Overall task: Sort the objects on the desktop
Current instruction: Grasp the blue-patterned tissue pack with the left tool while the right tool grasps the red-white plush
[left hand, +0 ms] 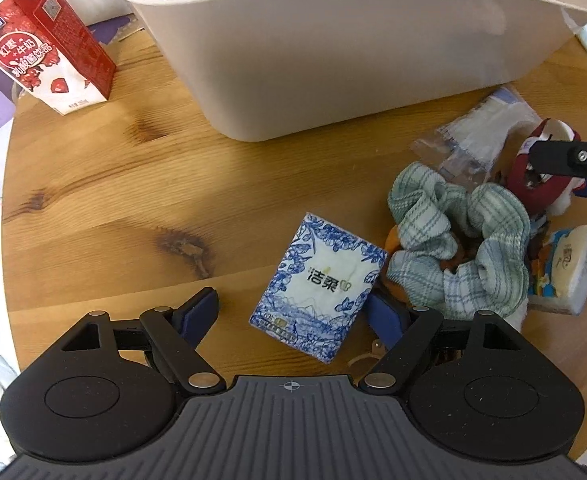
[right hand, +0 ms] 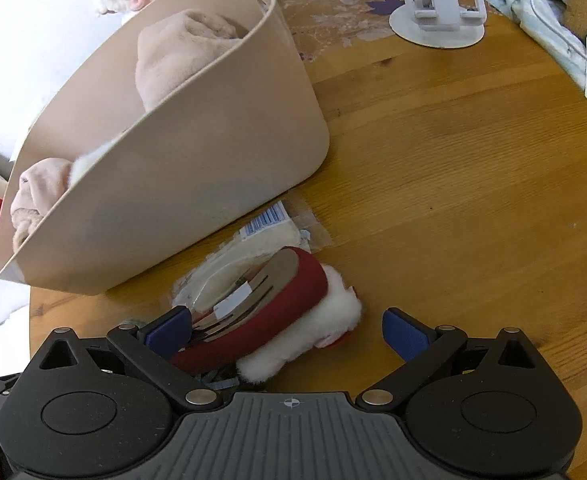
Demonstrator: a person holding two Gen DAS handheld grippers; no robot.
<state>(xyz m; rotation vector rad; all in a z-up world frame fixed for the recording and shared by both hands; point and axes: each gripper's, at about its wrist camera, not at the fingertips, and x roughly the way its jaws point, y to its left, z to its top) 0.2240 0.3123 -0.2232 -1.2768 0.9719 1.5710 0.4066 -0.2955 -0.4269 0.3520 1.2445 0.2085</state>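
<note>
— Left wrist view: left gripper [left hand: 293,312] spread wide around the tissue pack [left hand: 319,286], scrunchie [left hand: 459,246] touching its right side, near the table's [left hand: 113,208] front edge.

— Right gripper [right hand: 287,330] likewise spread, straddling the red headband [right hand: 289,300] beside the bin [right hand: 197,184]. Risk: snagging the plastic packet [right hand: 269,228] underneath on closing.

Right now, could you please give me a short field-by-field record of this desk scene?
surface: round wooden table
bin: beige tub holding plush items
left gripper: jaws open around blue-and-white tissue pack
right gripper: jaws open around red hair clip with white fluff
beside tissue pack: green plaid scrunchie
far left: red milk carton, upright
</note>
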